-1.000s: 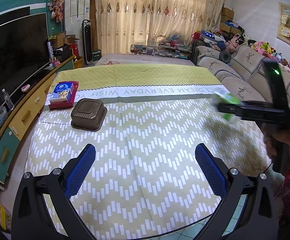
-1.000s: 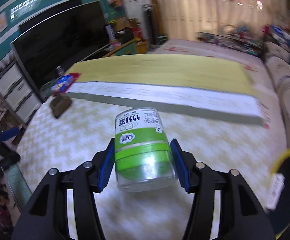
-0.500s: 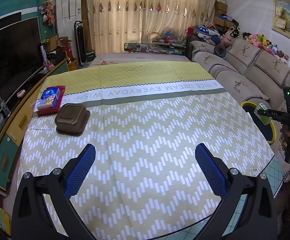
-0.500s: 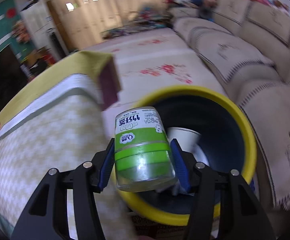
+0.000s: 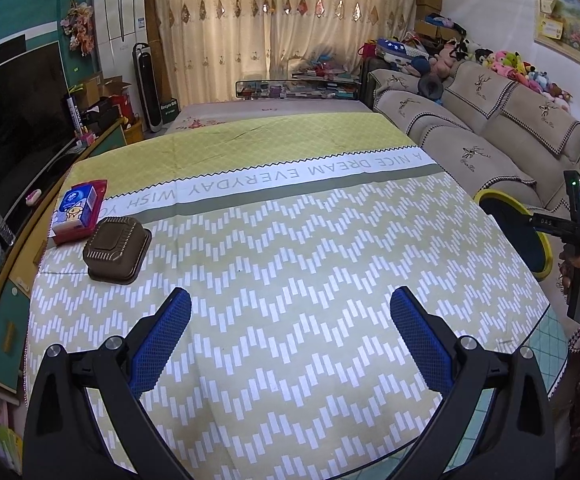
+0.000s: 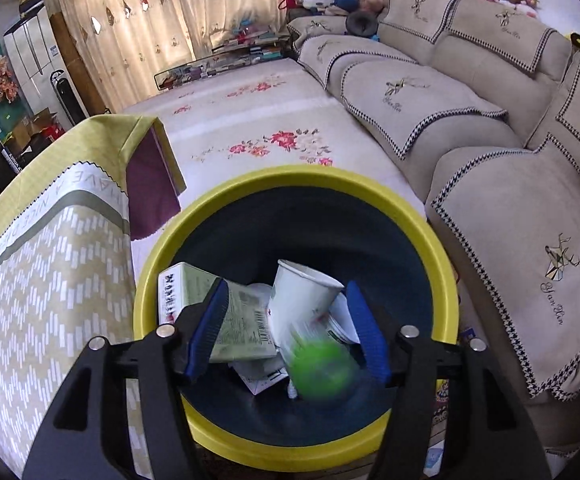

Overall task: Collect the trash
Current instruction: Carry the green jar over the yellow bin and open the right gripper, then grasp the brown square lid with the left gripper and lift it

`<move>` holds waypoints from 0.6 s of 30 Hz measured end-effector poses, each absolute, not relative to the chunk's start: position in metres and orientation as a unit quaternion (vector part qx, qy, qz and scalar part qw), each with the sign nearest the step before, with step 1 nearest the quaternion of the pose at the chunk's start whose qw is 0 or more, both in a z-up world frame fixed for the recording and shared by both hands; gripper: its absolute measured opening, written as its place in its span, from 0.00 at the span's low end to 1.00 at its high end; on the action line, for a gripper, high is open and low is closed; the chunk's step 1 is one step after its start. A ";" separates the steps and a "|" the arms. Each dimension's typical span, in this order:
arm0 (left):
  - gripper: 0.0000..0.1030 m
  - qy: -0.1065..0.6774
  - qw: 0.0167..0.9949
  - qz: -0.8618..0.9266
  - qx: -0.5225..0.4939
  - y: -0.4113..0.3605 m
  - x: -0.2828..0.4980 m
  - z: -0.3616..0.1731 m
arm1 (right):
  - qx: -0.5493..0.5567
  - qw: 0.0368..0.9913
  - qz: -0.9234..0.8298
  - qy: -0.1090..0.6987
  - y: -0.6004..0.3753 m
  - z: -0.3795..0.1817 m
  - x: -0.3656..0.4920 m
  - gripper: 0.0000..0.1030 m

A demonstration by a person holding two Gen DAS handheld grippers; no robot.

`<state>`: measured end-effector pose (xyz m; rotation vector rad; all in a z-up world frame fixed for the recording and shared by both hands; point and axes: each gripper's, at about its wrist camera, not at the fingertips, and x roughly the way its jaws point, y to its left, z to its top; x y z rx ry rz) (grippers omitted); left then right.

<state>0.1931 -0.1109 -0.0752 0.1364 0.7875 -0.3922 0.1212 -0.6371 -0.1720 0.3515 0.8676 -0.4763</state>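
Two blue-padded fingers of the right gripper (image 6: pixel 286 328) hang over a yellow-rimmed bin (image 6: pixel 445 280), and the jaws have just been opening: the pads stand apart with nothing pressed between them. Just below them a green-labelled can (image 6: pixel 317 372) shows as a blur (sharp enough only for its colour) inside the bin, clear of both pads. Beside it in the bin lie a white paper cup (image 6: pixel 301 300) on its side and a pale green carton (image 6: pixel 226 312), with scraps of paper under them. To the bin's left stands the edge of the table, its yellow zigzag cloth (image 6: pixel 50 280) hanging down; a beige sofa (image 6: pixel 509 220) runs along the right.

In the left wrist view the left gripper (image 5: pixel 290 336) hovers over that cloth with its jaws wide and empty. Well ahead of it, near the far left corner, sit a brown lidded food box (image 5: pixel 116 244) and a tissue pack (image 5: pixel 78 204) on a red box.
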 end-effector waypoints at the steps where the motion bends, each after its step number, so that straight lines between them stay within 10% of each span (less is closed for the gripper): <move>1: 0.95 0.382 0.902 -0.190 0.065 -0.110 0.194 -0.076 | 0.167 0.867 -0.225 0.412 -0.635 -0.170 0.121 0.59; 18: 0.95 0.378 0.913 -0.123 0.087 -0.041 0.236 -0.079 | 0.127 0.887 -0.183 0.405 -0.579 -0.148 0.143 0.62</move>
